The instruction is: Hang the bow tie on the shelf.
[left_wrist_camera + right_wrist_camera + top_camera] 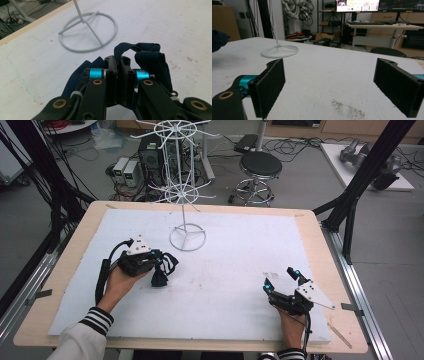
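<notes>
A dark navy strappy piece of fabric [163,272] lies bunched on the white mat at the left. My left gripper [158,261] is shut on it; in the left gripper view the jaws [118,63] meet on a loop of the fabric [150,57], which spills to both sides. A white wire display stand [187,239] rises from its ring base [87,32] at the mat's back middle. My right gripper [281,279] rests low at the front right, open, with nothing between its pads [272,85]. Its view shows the stand's base [279,51] far off to the left.
The white mat [225,270] covers most of a wooden table [310,220]. Black frame posts [360,180] stand at both sides. On the floor behind the table are a stool [260,167], computer boxes [127,170] and cables.
</notes>
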Tool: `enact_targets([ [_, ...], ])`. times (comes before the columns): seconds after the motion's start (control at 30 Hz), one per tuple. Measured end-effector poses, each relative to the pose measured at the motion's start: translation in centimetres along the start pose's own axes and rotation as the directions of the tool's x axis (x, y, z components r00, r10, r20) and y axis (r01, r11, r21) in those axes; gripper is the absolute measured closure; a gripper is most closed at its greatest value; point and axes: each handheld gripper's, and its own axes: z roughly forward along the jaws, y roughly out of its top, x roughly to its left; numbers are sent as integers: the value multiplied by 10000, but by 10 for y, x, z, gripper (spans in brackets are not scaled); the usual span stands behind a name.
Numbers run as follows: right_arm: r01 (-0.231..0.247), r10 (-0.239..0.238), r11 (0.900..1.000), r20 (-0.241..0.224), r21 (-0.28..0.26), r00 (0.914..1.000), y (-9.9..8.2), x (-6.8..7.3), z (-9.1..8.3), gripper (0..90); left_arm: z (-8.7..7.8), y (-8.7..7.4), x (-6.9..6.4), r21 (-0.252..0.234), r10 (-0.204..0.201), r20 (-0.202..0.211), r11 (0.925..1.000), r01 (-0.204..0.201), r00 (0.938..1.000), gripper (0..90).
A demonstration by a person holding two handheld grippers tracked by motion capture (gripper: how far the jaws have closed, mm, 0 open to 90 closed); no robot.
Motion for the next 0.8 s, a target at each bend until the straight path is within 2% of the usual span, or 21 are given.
enact_targets([
  [0.13, 21, -21, 10000, -9, -39, 10000, 0, 0, 0, 95, -8, 3, 2, -918, -183, -107, 9956, 173, 9998, 846],
  [0.17, 41, -41, 10000, -3, -34, 10000, 0, 0, 0, 94, -8, 3, 2, -918, -183, -107, 9956, 173, 9998, 847],
  [0.27, 52, -52, 10000, 0, -32, 10000, 0, 0, 0, 95, -14, 7, 4, -1512, -423, -121, 9877, 399, 9990, 850],
  [0.3, 16, -16, 10000, -3, -9, 10000, 0, 0, 0, 94, -15, 8, 5, -1534, -517, 2, 9868, 511, 9987, 850],
  [0.43, 17, -17, 10000, -12, -10, 10000, 0, 0, 0, 95, -20, 14, 7, -1914, -805, -40, 9784, 782, 9967, 848],
  [0.53, -8, 8, 10000, -13, -4, 10000, 0, 0, 0, 94, -24, 18, 9, -2196, -867, -150, 9722, 813, 9961, 848],
  [0.57, 53, -53, 10000, -6, -38, 10000, 0, 0, 0, 94, -24, 18, 9, -2196, -867, -150, 9722, 813, 9961, 848],
  [0.7, 72, -72, 10000, -16, -40, 10000, 0, -1, 0, 95, -31, 26, 11, -2786, -960, -366, 9569, 821, 9947, 849],
  [0.8, 69, -69, 10000, -11, -33, 10000, 0, -1, 0, 94, -33, 29, 11, -2886, -946, -443, 9543, 779, 9945, 850],
])
